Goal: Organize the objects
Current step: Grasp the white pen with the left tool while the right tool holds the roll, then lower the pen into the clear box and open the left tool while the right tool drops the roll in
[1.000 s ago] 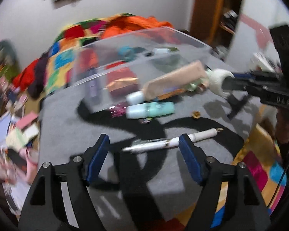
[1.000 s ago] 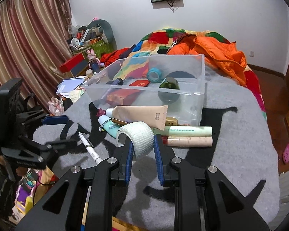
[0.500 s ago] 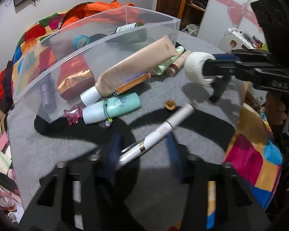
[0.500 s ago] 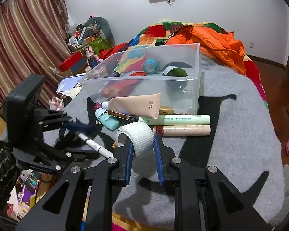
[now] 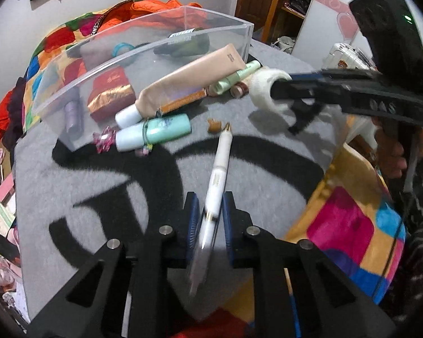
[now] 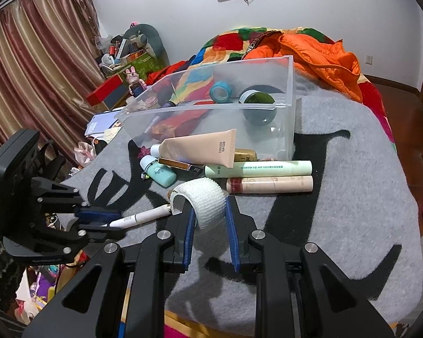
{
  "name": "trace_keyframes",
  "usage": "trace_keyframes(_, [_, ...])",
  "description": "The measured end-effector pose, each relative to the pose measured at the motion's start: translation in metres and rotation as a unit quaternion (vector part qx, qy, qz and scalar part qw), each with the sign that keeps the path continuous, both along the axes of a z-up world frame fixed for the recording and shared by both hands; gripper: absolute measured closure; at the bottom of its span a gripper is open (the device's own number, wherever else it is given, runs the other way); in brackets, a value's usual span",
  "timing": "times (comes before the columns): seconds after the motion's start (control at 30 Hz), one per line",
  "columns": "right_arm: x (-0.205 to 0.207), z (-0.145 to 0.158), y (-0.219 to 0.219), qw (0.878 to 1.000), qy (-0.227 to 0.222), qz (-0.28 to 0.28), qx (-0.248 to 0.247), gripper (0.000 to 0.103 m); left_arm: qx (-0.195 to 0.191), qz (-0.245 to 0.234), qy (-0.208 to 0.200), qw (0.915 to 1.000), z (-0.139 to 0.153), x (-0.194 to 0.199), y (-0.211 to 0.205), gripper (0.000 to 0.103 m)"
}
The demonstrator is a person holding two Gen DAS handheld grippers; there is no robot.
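A white pen (image 5: 221,163) (image 6: 143,218) lies on the grey blanket (image 5: 98,191), and its near end sits between the blue pads of my left gripper (image 5: 209,211) (image 6: 104,221). The jaws are closing and the pads press the pen's sides. My right gripper (image 6: 210,219) (image 5: 279,98) is shut on a white bandage roll (image 6: 208,202) (image 5: 265,90), held just above the blanket in front of the clear plastic bin (image 6: 206,107) (image 5: 155,48). The bin holds a blue tape roll (image 6: 220,91), a dark green jar (image 6: 258,101) and a red packet (image 5: 110,95).
In front of the bin lie a beige tube (image 6: 200,148), a mint bottle (image 5: 155,135), a green tube (image 6: 256,169), a pink tube (image 6: 270,184) and a small gold cap (image 5: 214,125). An orange jacket (image 6: 318,56) is behind. The bed edge (image 5: 318,197) drops off near my left gripper.
My left gripper went from wide open to closed around the white pen and moved down onto it. The pen now points away along the fingers. My right gripper kept the bandage roll, almost still.
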State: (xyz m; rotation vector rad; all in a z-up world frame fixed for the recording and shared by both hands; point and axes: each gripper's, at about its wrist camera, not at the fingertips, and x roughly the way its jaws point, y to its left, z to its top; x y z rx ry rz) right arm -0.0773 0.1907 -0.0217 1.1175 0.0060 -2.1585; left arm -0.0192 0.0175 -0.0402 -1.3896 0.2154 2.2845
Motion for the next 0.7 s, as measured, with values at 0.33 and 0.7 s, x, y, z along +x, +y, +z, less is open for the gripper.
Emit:
trace_keyframes(0.33, [0.004,0.004,0.004,1.0,0.002,-0.009,-0.004,0.084,-0.004,0.021,0.037,0.9991,0.003,0.006,0.014,0.093])
trace_keyframes(0.7, [0.0,0.029,0.001,0.999,0.034,-0.014,-0.021,0.084,0.027,0.089,0.09,0.9915,0.043,0.009,-0.019,0.093])
